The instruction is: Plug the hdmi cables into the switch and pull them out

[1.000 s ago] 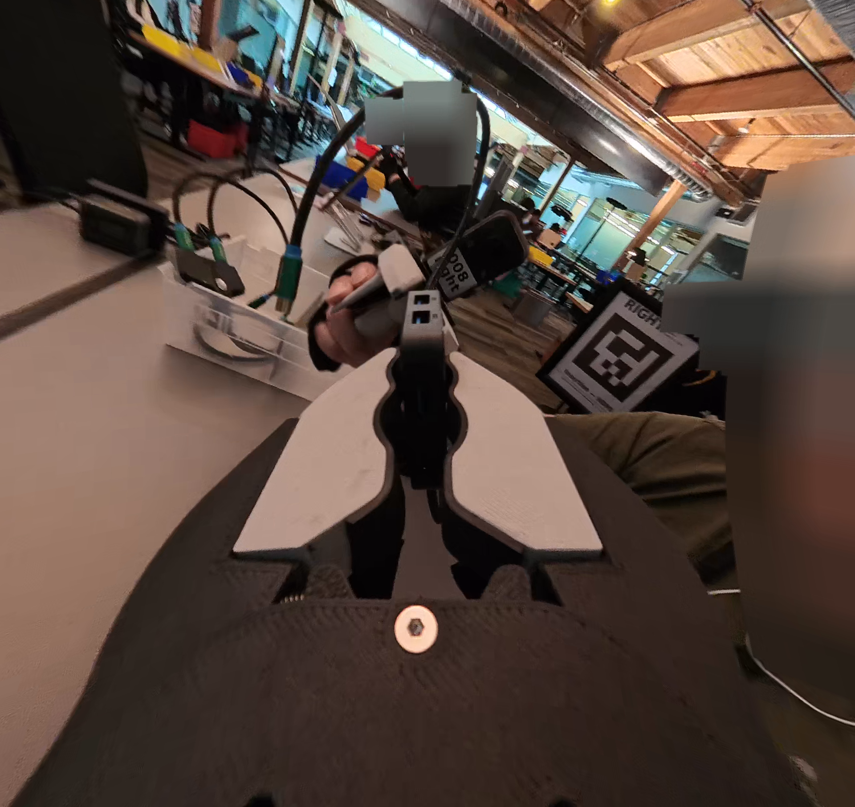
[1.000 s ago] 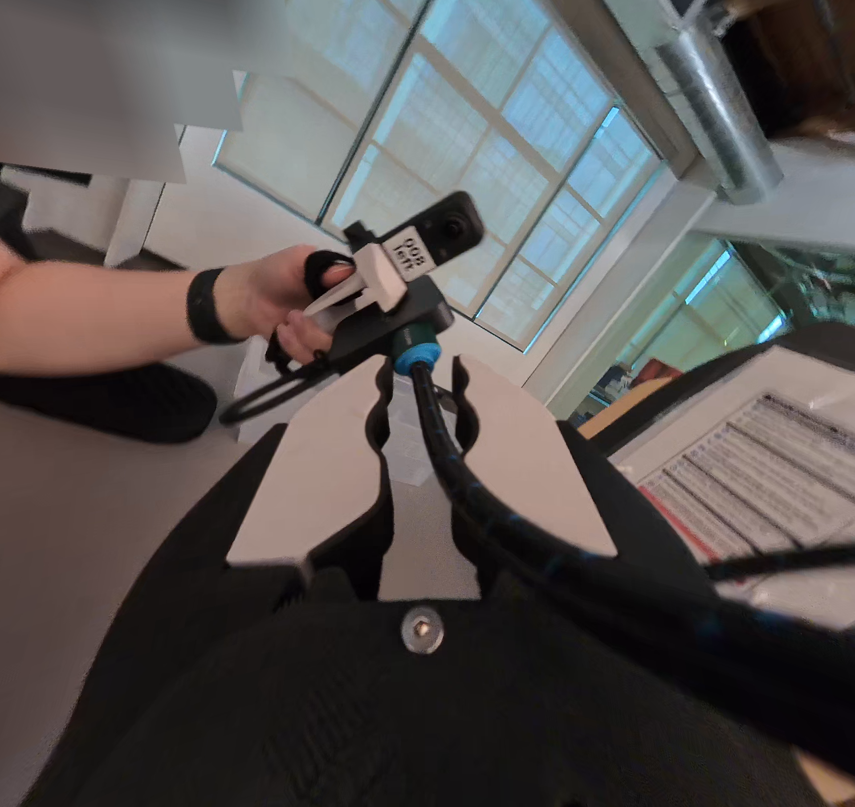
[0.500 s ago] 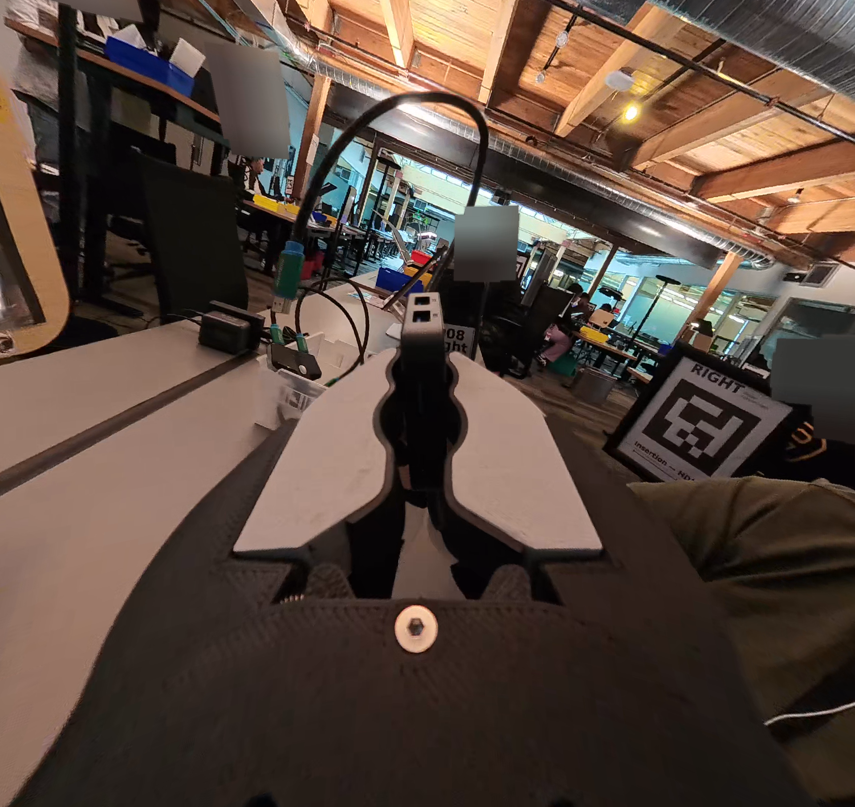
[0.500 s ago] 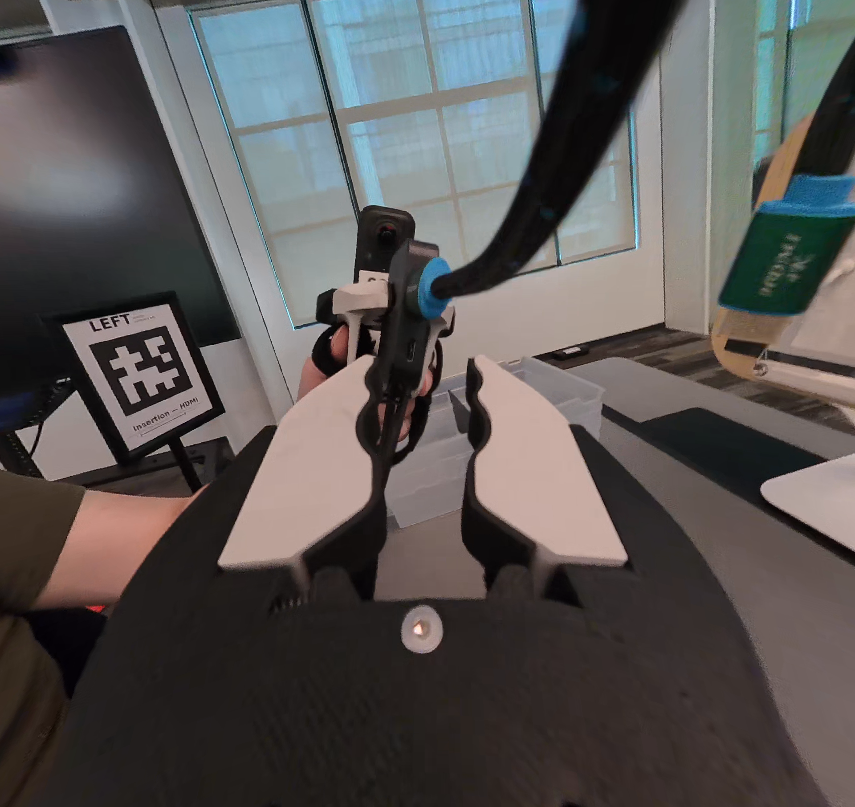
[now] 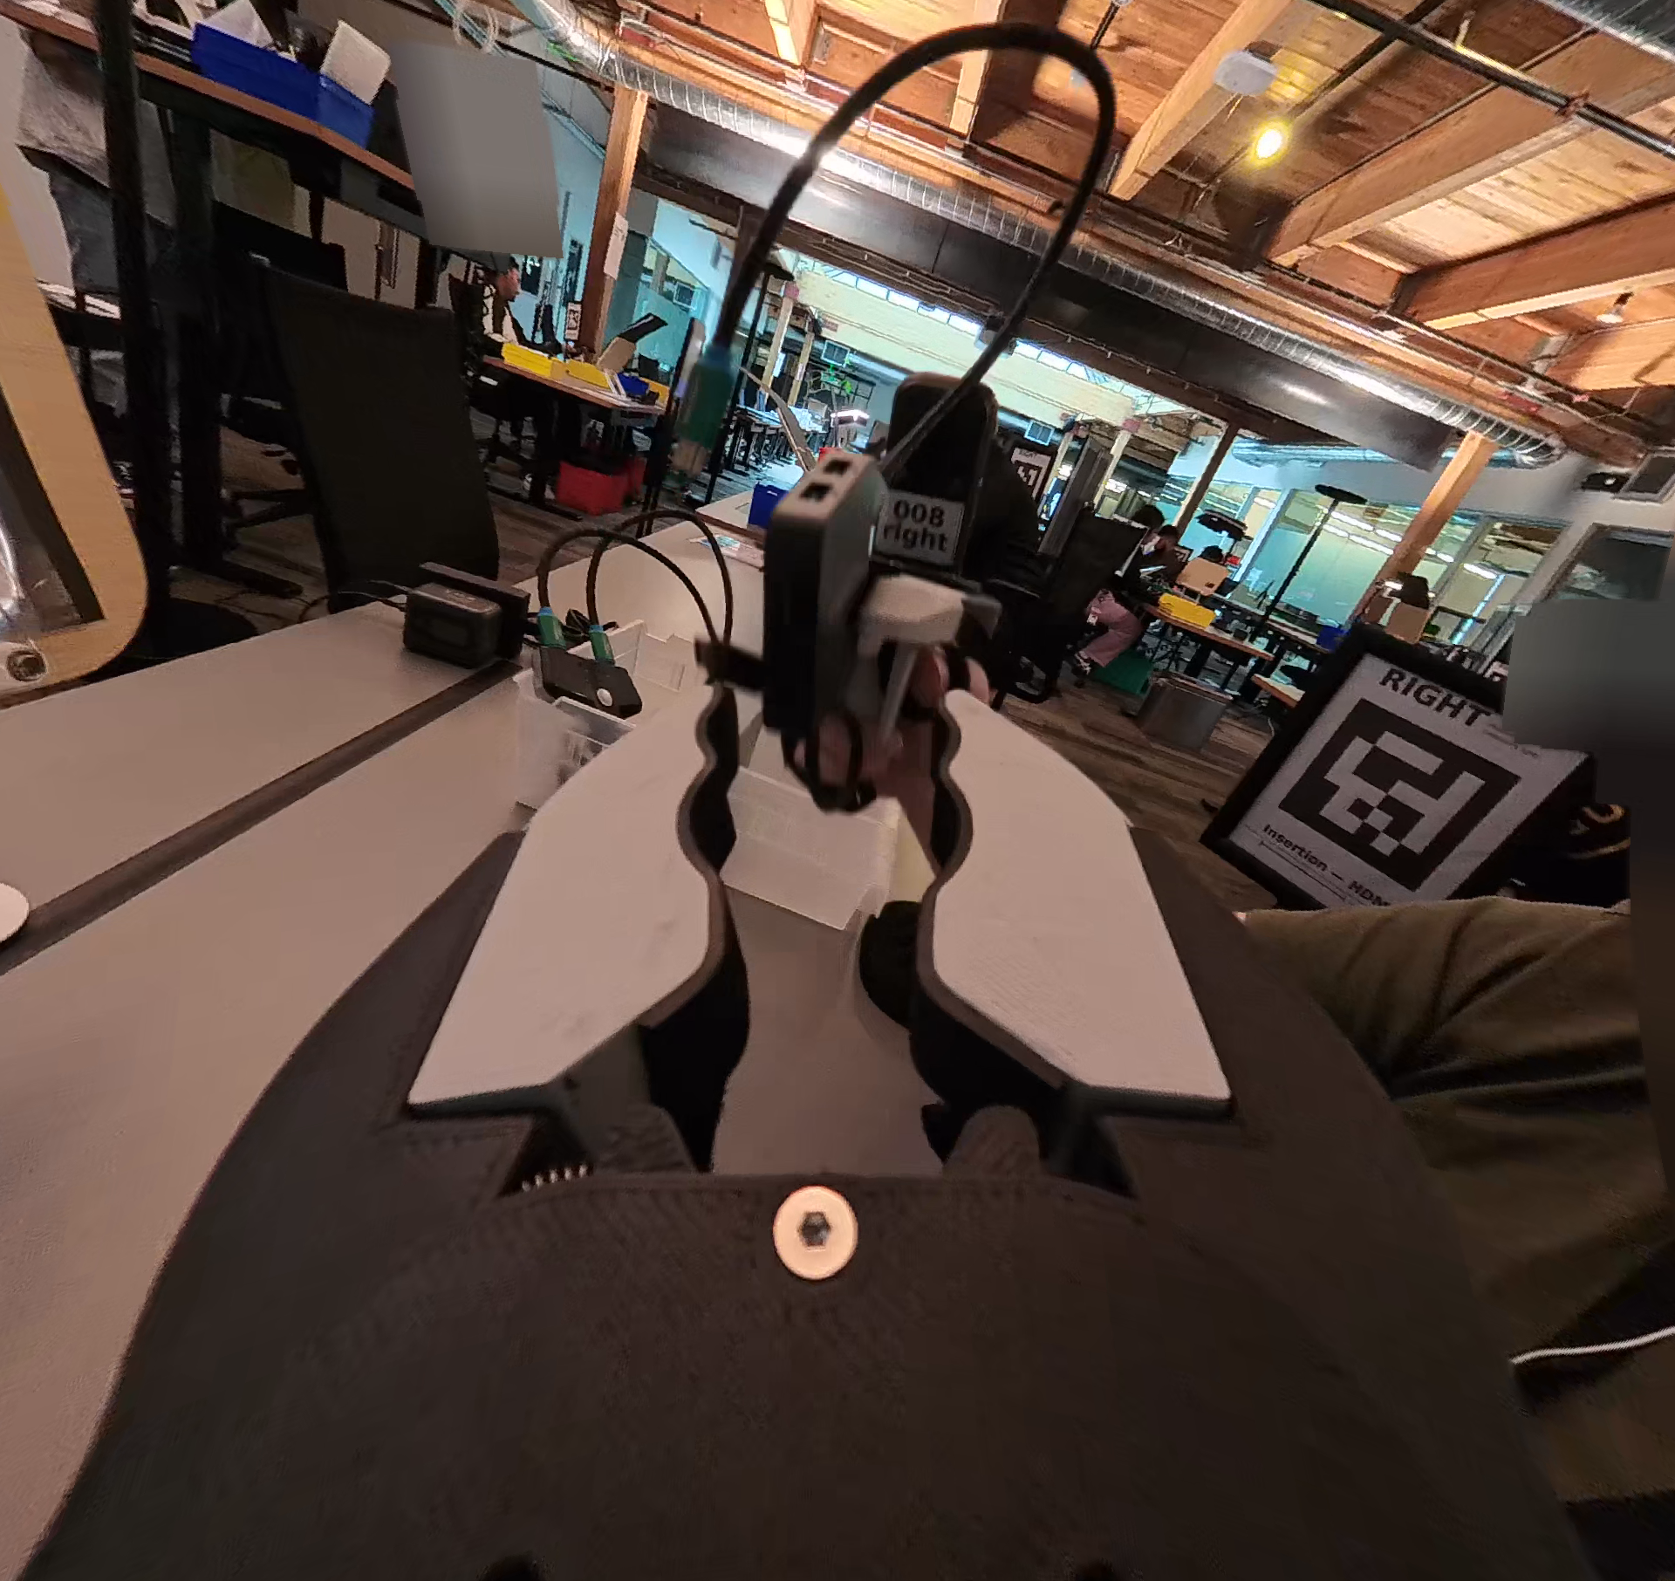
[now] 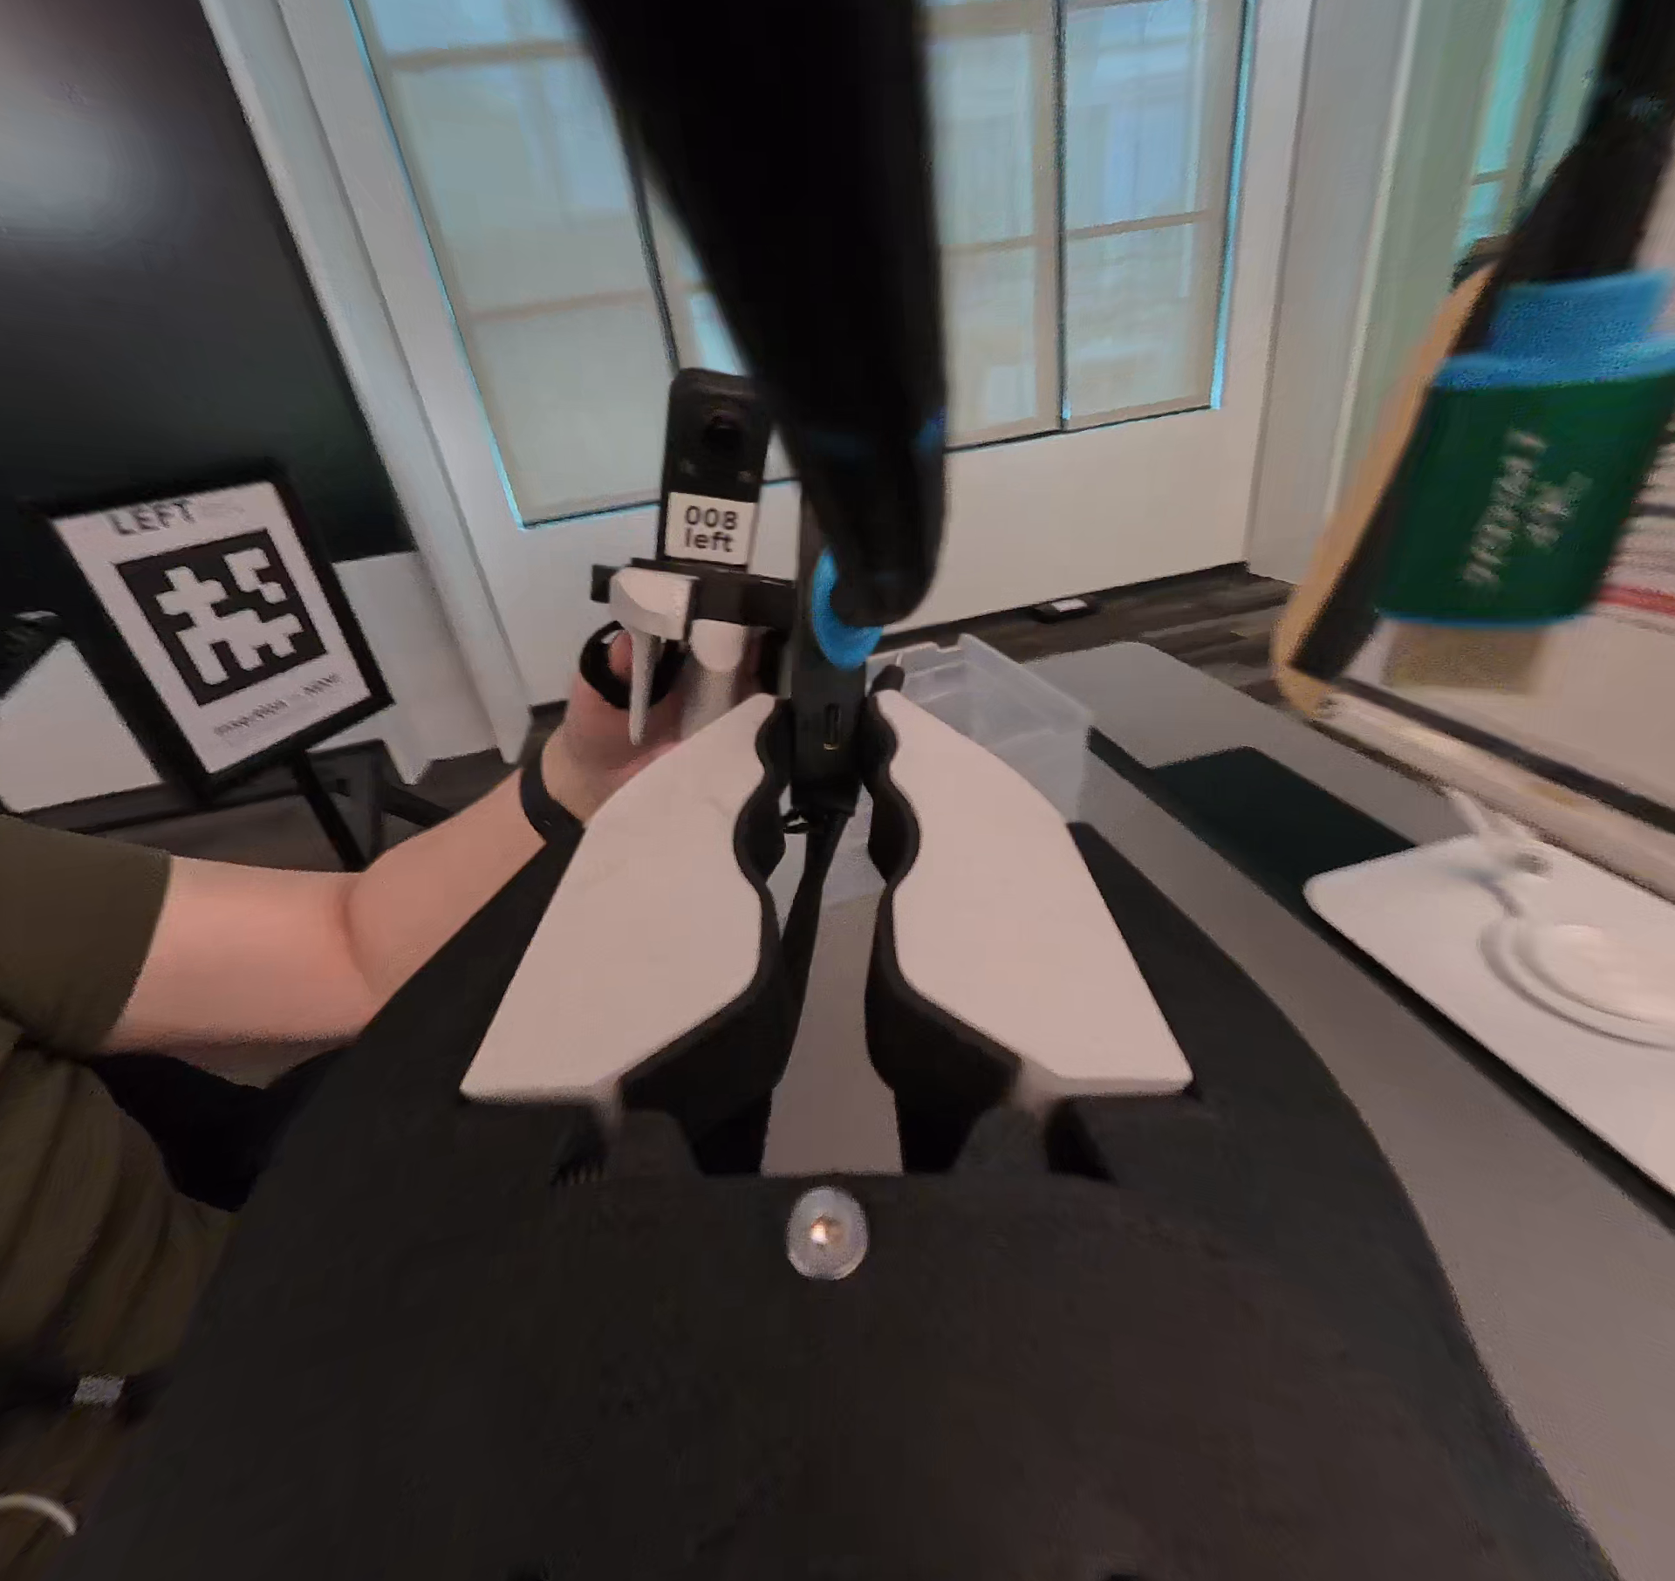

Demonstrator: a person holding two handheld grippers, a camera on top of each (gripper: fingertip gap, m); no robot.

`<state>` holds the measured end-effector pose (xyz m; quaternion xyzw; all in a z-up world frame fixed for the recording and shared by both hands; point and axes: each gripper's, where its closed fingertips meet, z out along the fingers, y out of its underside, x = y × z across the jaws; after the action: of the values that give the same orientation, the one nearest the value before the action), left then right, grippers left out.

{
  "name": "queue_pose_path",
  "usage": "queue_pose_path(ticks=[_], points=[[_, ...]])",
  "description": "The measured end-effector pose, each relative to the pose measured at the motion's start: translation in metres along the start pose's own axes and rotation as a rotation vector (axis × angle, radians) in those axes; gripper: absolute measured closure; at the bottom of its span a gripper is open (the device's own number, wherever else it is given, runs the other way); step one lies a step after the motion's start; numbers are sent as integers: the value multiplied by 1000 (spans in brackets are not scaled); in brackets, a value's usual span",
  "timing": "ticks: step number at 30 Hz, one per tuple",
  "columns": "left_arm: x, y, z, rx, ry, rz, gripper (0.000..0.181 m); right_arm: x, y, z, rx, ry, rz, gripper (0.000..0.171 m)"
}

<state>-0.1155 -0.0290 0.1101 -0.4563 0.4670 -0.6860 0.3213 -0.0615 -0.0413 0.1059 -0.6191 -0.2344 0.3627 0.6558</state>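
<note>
A small black HDMI switch (image 5: 820, 595) is held upright in the air. My right gripper (image 6: 823, 717) is shut on the switch (image 6: 820, 726), seen edge-on between its white fingers. A black cable (image 5: 906, 132) with a blue collar (image 6: 843, 631) is plugged into the switch and loops overhead. Its free green plug (image 5: 702, 400) hangs loose, and shows close and blurred in the right wrist view (image 6: 1523, 486). My left gripper (image 5: 829, 713) is open, its fingers apart on either side of the switch's lower end.
A clear plastic bin (image 5: 798, 839) sits on the grey table (image 5: 227, 858), with a second switch and two looped cables (image 5: 589, 685) behind it. A black box (image 5: 453, 622) lies farther back. Marker signs (image 5: 1387, 794) (image 6: 227, 622) stand beside the table. A white pad (image 6: 1495, 948) lies right.
The switch passed from one gripper to the other. My left gripper, shut on it before, has opened. My right gripper, open before, has closed on it.
</note>
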Motion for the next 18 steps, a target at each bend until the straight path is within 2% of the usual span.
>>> queue_pose_path(ticks=[3, 5, 8, 11, 14, 18], points=[[1, -5, -6, 10, 13, -14, 143, 18, -24, -49, -47, 86, -33, 156], [2, -6, -8, 12, 16, -11, 144, 38, -32, -92, -96, 205, -79, 156], [4, -4, -7, -6, 25, -10, 146, 71, -22, -163, -190, 373, -79, 156], [5, -1, -4, -21, 35, -15, 146, 102, -8, -219, -166, 471, 17, 155], [5, 6, 0, -48, 47, -28, 147, 129, 25, -257, -243, 560, 68, 155], [6, 14, 5, -82, 67, -50, 147, 143, 70, -271, -392, 540, 86, 156]])
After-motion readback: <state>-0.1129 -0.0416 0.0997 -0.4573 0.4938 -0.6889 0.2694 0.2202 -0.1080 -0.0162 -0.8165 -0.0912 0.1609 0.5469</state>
